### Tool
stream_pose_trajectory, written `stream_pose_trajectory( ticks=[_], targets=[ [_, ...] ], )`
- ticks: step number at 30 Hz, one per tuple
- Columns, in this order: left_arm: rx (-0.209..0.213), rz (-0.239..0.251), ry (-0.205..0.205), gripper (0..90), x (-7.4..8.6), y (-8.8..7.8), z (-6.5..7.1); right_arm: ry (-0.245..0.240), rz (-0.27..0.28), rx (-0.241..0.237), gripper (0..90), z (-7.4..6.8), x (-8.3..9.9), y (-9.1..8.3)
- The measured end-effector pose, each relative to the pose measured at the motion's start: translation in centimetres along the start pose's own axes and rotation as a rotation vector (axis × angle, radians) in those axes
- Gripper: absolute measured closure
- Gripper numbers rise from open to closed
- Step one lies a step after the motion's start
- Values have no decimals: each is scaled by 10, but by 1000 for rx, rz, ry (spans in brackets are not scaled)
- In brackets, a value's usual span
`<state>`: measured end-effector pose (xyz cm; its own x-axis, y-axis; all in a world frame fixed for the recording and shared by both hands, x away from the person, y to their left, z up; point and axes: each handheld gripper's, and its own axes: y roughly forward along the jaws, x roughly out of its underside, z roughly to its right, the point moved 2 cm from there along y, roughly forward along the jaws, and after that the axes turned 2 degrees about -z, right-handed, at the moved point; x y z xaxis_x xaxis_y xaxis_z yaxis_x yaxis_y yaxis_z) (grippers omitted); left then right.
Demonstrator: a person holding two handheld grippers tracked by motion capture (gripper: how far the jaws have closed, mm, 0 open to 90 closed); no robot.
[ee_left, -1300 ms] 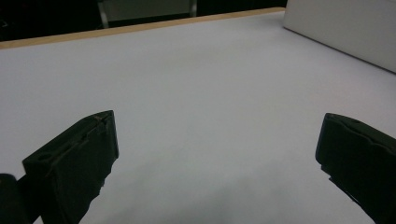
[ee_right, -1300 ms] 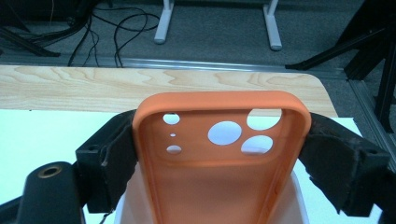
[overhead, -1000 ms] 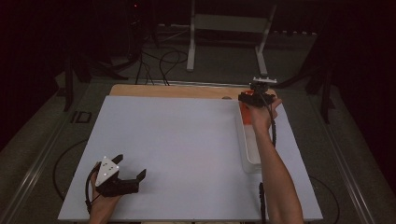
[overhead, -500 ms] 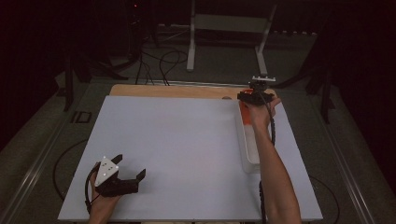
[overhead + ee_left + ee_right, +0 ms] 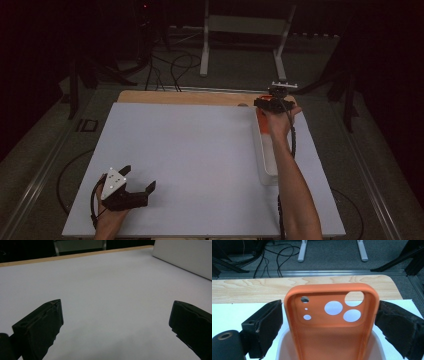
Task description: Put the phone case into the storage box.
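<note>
Left gripper (image 5: 131, 186): lay at about 7 o'clock on the table (image 5: 190, 165), near the front edge, held in the person's left hand; its jaws stood wide apart with nothing but bare white surface between them.
Right forearm (image 5: 292, 185): reached from the front edge at 5 o'clock up toward 1 o'clock, lying along the white tray.
White tray (image 5: 266, 160): long and narrow, running front to back on the right side of the table, from about 4 o'clock toward 2 o'clock.
Orange phone case (image 5: 332, 322): stood upright in the far end of the tray at about 1 o'clock, its open inner side and camera cut-outs facing the right gripper's camera.
Right gripper (image 5: 329, 322): its jaws had just been opening and stood one at each side of the case, just beside its edges without pressing on them.
Wooden board (image 5: 249, 288): showed beyond the white surface along the far edge, at 12 o'clock.
</note>
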<state>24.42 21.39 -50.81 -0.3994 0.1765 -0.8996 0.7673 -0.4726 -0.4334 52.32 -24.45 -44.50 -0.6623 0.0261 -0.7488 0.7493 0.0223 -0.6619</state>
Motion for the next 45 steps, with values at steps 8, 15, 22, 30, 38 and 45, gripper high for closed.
stream_pose_trajectory(
  ticks=[8,15,22,30,38,45],
  targets=[
    [-2,3,-1,2,0,0,0,-24,-1,-31,81,2,-1,-8],
    [-3,4,-2,2,0,-1,-1,-43,27,-56,81,0,-3,-20],
    [-3,7,-4,2,-1,-1,-1,-76,33,-84,82,-2,0,-30],
    [-3,7,-4,2,-1,-1,-1,-117,41,-127,82,-2,8,-47],
    [-4,7,-6,2,-1,-1,-1,-159,51,-183,82,-5,18,-66],
    [-3,6,-5,2,-1,0,-1,-205,63,-243,83,-11,32,-86]
  ],
)
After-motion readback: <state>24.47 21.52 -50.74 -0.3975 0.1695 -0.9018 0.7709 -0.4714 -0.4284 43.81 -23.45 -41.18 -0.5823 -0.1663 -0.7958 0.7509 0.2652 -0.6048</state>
